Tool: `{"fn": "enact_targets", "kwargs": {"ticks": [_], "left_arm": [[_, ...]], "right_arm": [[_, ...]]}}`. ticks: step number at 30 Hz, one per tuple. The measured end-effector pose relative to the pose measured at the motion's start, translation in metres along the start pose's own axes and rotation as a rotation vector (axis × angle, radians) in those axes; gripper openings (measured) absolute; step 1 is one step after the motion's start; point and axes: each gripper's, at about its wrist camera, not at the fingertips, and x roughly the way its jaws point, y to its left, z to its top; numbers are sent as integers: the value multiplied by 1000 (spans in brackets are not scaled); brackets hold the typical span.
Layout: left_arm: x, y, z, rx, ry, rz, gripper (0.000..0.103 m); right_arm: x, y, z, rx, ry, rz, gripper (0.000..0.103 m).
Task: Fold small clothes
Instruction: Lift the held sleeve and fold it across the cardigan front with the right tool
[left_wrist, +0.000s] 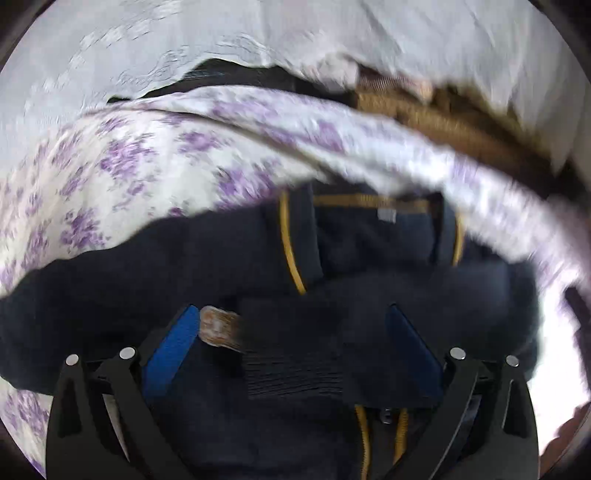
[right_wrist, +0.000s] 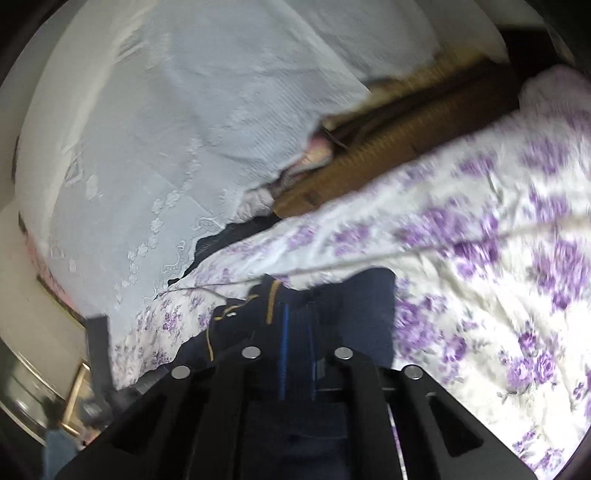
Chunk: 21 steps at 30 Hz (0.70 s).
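Observation:
A small dark navy jacket (left_wrist: 184, 266) with yellow zipper trim lies on a bed sheet (left_wrist: 122, 166) printed with purple flowers. My left gripper (left_wrist: 291, 332) hovers low over it with its blue fingers (left_wrist: 173, 347) spread wide; a ribbed black cuff (left_wrist: 291, 365) and a brown patch (left_wrist: 218, 326) lie between them. In the right wrist view the right gripper (right_wrist: 297, 336) has its jaws close together on a fold of the navy jacket (right_wrist: 354, 306), lifting it off the floral sheet (right_wrist: 480, 280).
A pale lace-patterned cloth (right_wrist: 184, 129) covers the far side of the bed. A brown corrugated cardboard piece (right_wrist: 388, 155) lies beyond the sheet, also in the left wrist view (left_wrist: 424, 114). A floor and dim furniture show at the lower left of the right wrist view.

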Motion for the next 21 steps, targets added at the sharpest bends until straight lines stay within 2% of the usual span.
{"fn": "enact_targets", "kwargs": {"ticks": [2,4,5,7,8,9,12,14,16,18,20,21], "left_arm": [[21,-4,-4,30,29,77,99],[32,7,-4,-10,34,28,99],[31,9,-4,-18,30,22,99],[31,5,-5,6,17,43,99],[30,2,-5,21,2,62,99],[29,2,-7,29,-5,71,99],[27,6,-4,15,-4,53,99],[22,10,-6,-19,-8,45,99],[14,16,-6,-49,-42,60,99],[14,17,-5,-47,-46,77,99],[25,13,-7,-13,-7,112,99],[26,10,-10,3,-24,127,99]], "right_arm": [[13,-6,0,3,28,-26,7],[36,-13,2,-11,68,-86,7],[45,-18,0,-15,74,-131,2],[69,-38,-1,-4,118,-202,0],[72,-55,-1,92,128,-128,0],[67,-60,2,134,119,-98,0],[35,-41,3,57,28,-164,6],[15,-16,-2,-8,21,-104,6],[5,13,-17,-143,56,-109,6],[16,19,-36,-234,137,-173,5],[38,1,-57,-236,259,-212,0],[34,-6,-59,-209,238,-176,0]]}}
